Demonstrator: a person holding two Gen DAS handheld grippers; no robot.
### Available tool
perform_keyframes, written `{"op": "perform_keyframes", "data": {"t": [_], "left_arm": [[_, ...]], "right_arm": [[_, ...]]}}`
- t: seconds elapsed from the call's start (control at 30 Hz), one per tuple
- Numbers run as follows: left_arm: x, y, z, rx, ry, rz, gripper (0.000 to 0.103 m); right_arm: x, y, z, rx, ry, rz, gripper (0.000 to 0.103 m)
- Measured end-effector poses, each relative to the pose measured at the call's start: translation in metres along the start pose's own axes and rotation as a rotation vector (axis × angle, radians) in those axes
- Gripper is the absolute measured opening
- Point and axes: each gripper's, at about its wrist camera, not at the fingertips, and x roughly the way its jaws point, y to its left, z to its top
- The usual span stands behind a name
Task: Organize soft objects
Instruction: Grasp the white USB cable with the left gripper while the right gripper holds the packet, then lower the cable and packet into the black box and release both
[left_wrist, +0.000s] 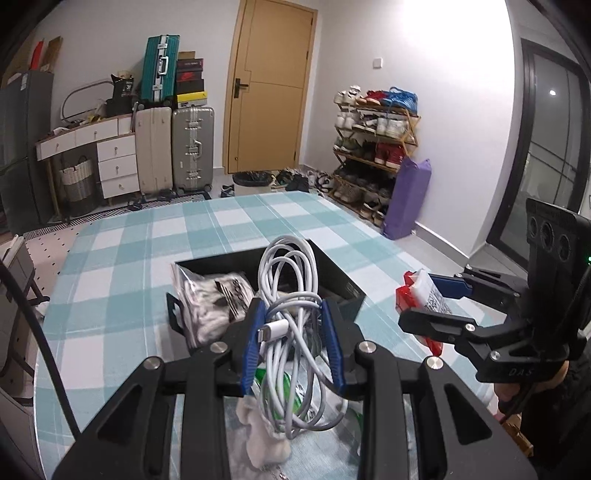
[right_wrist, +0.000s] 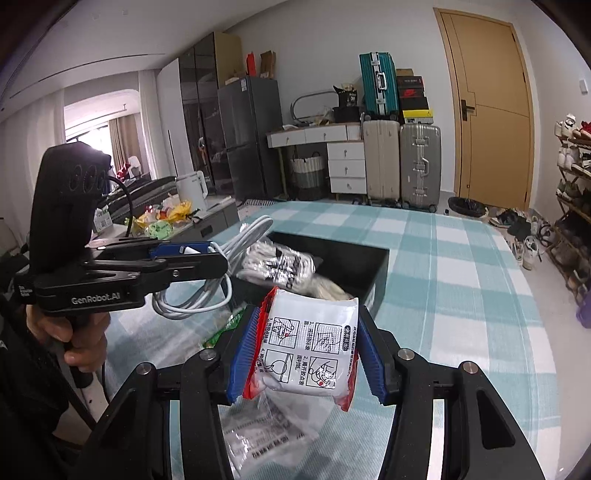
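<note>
Coiled white charging cable (left_wrist: 291, 328) pinched in my left gripper (left_wrist: 293, 343), frame centre; right gripper (right_wrist: 306, 354) clamps red-and-white printed packet (right_wrist: 314, 350) before black open box (right_wrist: 343, 254).

Bench (left_wrist: 122, 258): woven cloth cover, teal-white check, matt. Cable coil (left_wrist: 291, 288): smooth white plastic sheath, slight sheen. Packet (right_wrist: 314, 343): glossy printed film, red edges, crinkled. Left tongs (left_wrist: 295, 339) and right tongs (right_wrist: 306, 354): matt black plastic frames, ribbed blue pads (right_wrist: 245, 354), bright metal pivot pins. Box (right_wrist: 351, 258): matt black.
</note>
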Motion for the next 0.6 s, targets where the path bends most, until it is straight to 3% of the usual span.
{"op": "perform_keyframes", "data": {"t": [0.6], "left_arm": [[0.019, 0.022, 0.024, -0.014, -0.032, 0.063, 0.030]], "right_arm": [[0.022, -0.015, 0.040, 0.035, -0.051, 0.017, 0.052]]}}
